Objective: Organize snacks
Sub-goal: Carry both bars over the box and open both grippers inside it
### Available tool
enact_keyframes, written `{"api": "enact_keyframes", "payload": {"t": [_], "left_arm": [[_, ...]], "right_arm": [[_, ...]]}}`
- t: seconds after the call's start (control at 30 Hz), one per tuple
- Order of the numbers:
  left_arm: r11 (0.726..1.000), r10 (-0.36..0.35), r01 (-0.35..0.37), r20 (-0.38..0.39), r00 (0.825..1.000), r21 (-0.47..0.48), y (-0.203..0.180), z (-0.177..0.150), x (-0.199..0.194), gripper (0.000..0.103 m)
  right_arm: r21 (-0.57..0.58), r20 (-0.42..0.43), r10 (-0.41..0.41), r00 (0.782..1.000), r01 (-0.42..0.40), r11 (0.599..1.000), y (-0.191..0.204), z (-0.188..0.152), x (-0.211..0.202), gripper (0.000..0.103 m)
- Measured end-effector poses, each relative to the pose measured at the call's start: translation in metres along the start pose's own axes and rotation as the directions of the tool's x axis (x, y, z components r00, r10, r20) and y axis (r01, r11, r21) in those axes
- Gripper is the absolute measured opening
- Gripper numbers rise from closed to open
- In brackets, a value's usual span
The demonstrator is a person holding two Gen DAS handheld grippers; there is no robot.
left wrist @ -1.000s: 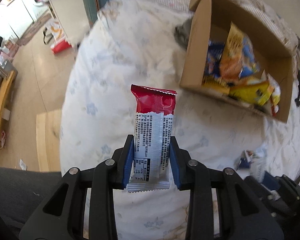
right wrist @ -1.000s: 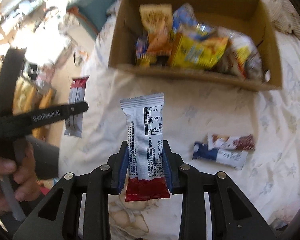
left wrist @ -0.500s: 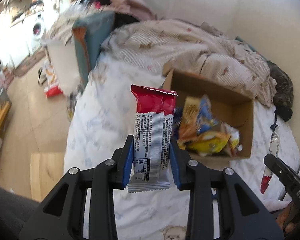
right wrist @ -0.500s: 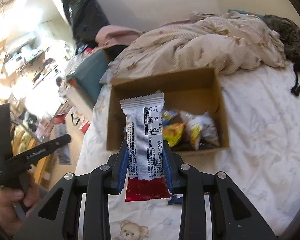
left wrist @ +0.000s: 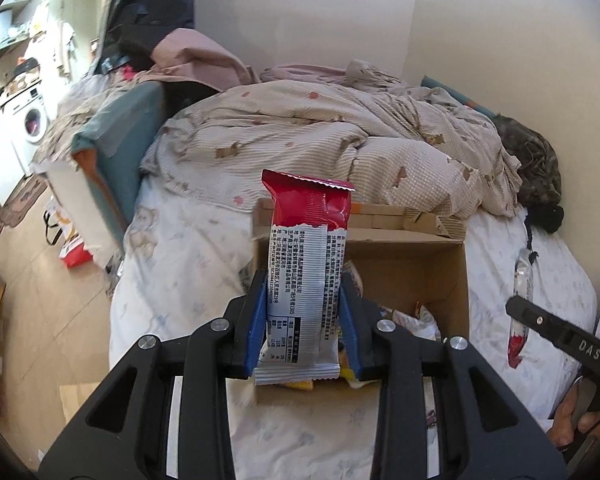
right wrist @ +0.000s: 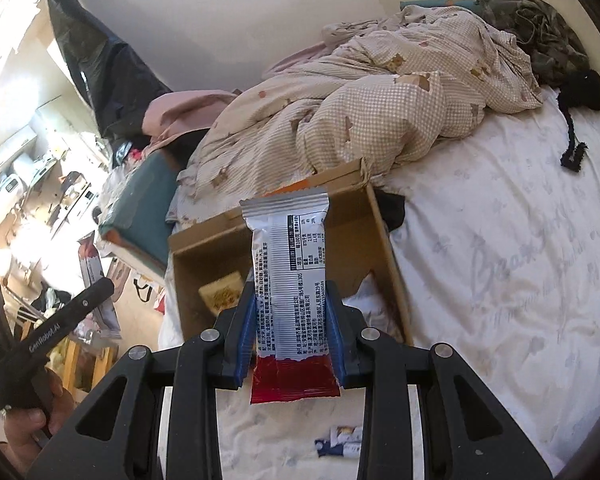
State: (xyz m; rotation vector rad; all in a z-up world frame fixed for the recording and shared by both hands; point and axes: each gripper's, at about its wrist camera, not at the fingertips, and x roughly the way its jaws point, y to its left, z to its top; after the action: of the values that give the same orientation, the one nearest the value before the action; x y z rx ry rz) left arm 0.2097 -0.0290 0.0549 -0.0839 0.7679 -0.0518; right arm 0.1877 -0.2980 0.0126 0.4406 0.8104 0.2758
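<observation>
My left gripper [left wrist: 303, 320] is shut on a red and silver snack bar [left wrist: 306, 264], red end up, held upright in front of the open cardboard box [left wrist: 416, 268] on the bed. My right gripper [right wrist: 290, 330] is shut on a second snack bar [right wrist: 290, 276] of the same kind, silver end up, also just before the cardboard box [right wrist: 392, 276]. Several snack packets lie inside the box. The right gripper's bar [left wrist: 518, 316] shows at the right edge of the left wrist view, and the left gripper's bar [right wrist: 94, 276] at the left of the right wrist view.
A rumpled checked duvet [left wrist: 340, 140] is heaped behind the box. Two small snack bars [right wrist: 342, 442] lie on the white sheet [right wrist: 500, 280] near me. A teal cushion [left wrist: 116, 160] stands at the bed's left edge, with floor and a washing machine [left wrist: 32, 120] beyond. A dark garment [right wrist: 540, 32] lies at the far right.
Both grippers have risen and tilted up with their bars still held. The box has dropped lower in both views and now sits right behind the bars; the duvet and wall have come into sight.
</observation>
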Motion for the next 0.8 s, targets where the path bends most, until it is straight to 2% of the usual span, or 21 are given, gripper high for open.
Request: {"api": "enact_keyframes", "payload": {"t": [0.1, 0.2, 0.33, 0.5, 0.67, 0.8], "left_arm": [[1.000, 0.003, -0.003, -0.017, 1.000, 0.009, -0.007, 0.003, 0.017, 0.029], [1.000, 0.011, -0.011, -0.025, 1.000, -0.005, -0.010, 0.001, 0.031, 0.029], [1.000, -0.006, 0.007, -0.050, 0.999, 0.017, -0.016, -0.008, 0.051, 0.029], [0.999, -0.025, 0.028, -0.106, 0.994, 0.025, -0.021, -0.018, 0.077, 0.029], [0.996, -0.044, 0.056, -0.146, 0.988, 0.077, -0.033, -0.023, 0.098, 0.030], [0.993, -0.069, 0.082, -0.156, 0.985, 0.081, -0.035, -0.022, 0.110, 0.030]], "right_arm": [[-0.013, 0.000, -0.015, 1.000, 0.015, 1.000, -0.003, 0.009, 0.011, 0.033], [-0.059, 0.002, -0.072, 0.997, 0.072, 0.996, -0.007, 0.008, 0.025, 0.033], [-0.035, -0.059, -0.105, 0.993, 0.103, 0.994, -0.020, 0.000, 0.049, 0.033], [-0.046, -0.115, -0.098, 0.988, 0.094, 0.995, -0.022, 0.002, 0.070, 0.033], [-0.013, -0.198, -0.071, 0.978, 0.070, 0.997, -0.027, 0.001, 0.098, 0.033], [0.056, -0.245, -0.013, 0.969, 0.028, 0.998, -0.034, 0.000, 0.112, 0.033]]}}
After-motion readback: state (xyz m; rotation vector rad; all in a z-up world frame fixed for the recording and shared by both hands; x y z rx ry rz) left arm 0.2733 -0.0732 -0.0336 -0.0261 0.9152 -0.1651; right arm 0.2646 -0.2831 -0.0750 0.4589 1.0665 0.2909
